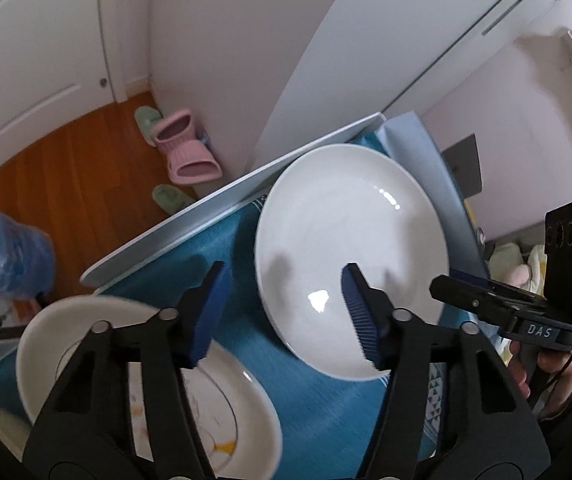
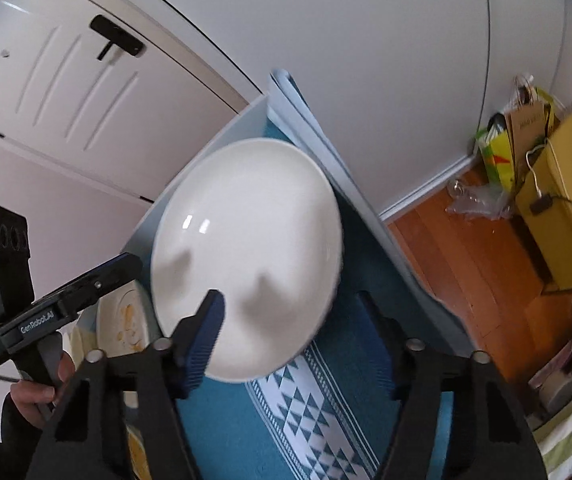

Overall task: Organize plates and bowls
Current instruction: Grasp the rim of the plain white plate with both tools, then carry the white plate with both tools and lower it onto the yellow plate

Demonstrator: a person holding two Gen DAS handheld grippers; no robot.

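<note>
A plain white plate (image 1: 350, 256) lies on the blue cloth of the table; it also shows in the right wrist view (image 2: 246, 248). A patterned plate with a gold ring (image 1: 146, 392) lies at the near left, partly under my left fingers, and shows in the right wrist view (image 2: 124, 316) at the left. My left gripper (image 1: 286, 312) is open and empty, hovering above the near edge of the white plate. My right gripper (image 2: 298, 332) is open and empty over the same plate's near rim. Each gripper shows in the other's view: the right one (image 1: 526, 308), the left one (image 2: 46, 312).
The blue cloth (image 2: 326, 420) with a white triangle band covers a white table (image 1: 206, 216). Slippers (image 1: 186, 152) and a blue bag (image 1: 6, 256) lie on the wooden floor. Paper bags (image 2: 546, 184) stand on the floor at the right. A white wall is close behind.
</note>
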